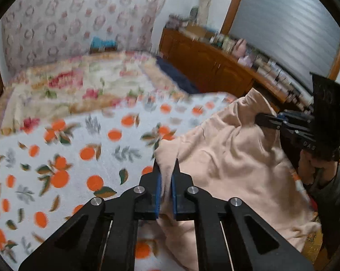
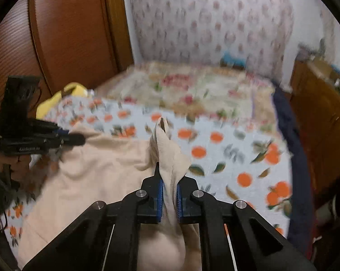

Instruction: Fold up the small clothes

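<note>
bed point(image 1: 57, 103) | orange-print sheet point(image 1: 79, 158) | peach garment point(image 1: 226, 158) on sheet | yellow cloth point(image 2: 54, 99)

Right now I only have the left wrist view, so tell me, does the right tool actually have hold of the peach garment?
Observer: Yes. In the right wrist view the right tool is shut on a bunched fold of the peach garment, which sticks up past its tips.
Operator: Is anything lying on the bed off to my left side?
Observer: A yellow cloth lies at the far edge of the orange-print sheet, by the wooden door.
Operator: And my left tool, from over there?
Observer: The left tool pinches the garment's far edge, lifting it slightly.
</note>
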{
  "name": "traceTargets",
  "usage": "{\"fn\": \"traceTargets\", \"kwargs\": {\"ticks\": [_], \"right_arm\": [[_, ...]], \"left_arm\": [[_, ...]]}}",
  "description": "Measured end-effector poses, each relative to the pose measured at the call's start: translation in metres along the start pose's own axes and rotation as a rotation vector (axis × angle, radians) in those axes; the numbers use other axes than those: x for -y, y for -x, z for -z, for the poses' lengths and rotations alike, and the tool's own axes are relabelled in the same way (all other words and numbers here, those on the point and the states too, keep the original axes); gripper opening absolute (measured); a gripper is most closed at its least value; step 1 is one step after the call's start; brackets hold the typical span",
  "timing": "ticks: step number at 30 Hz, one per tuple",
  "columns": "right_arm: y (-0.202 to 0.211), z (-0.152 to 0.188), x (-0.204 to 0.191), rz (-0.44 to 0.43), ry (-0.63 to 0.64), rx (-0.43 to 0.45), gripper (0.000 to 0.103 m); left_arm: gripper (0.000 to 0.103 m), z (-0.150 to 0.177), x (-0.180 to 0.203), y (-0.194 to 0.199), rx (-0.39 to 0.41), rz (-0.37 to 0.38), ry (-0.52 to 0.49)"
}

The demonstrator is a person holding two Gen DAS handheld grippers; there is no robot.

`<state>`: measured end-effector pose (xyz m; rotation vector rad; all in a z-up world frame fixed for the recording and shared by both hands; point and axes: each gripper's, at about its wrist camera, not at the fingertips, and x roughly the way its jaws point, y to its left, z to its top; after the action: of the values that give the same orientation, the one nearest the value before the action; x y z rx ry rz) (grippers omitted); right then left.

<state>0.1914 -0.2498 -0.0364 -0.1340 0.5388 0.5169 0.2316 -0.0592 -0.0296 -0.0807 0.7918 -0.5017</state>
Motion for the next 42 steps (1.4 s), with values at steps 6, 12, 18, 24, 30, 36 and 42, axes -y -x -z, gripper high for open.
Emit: {"fn": "traceTargets", "kwargs": {"ticks": [6, 12, 18, 24, 30, 36, 42], "right_arm": [[0.089, -0.017, -0.026, 0.056, 0.027, 0.210, 0.009], [0.185, -0.035, -0.065, 0.068, 0.080, 0.391, 0.009], [0.268, -0.055, -0.107, 0.049, 0.143, 0.538, 0.009], [0.313, -0.064, -0.135, 0.012, 0.189, 0.612, 0.009], [0.302, -0.068, -0.128, -0.041, 0.204, 0.604, 0.009], [0.210, -0.086, -0.094, 0.000, 0.203, 0.444, 0.009], [0.030, -0.096, -0.048, 0.115, 0.121, 0.052, 0.032]], "left_arm": [[0.008, -0.018, 0.036, 0.104, 0.227, 0.010, -0.054], [0.008, -0.025, 0.077, 0.216, 0.418, 0.013, -0.128], [0.008, -0.022, 0.108, 0.310, 0.568, -0.008, -0.217], [0.008, -0.016, 0.111, 0.360, 0.649, -0.053, -0.258], [0.008, -0.026, 0.081, 0.353, 0.639, -0.086, -0.214], [0.009, -0.052, 0.016, 0.242, 0.485, -0.171, -0.149], [0.039, -0.056, -0.064, 0.100, 0.180, -0.308, -0.102]]}}
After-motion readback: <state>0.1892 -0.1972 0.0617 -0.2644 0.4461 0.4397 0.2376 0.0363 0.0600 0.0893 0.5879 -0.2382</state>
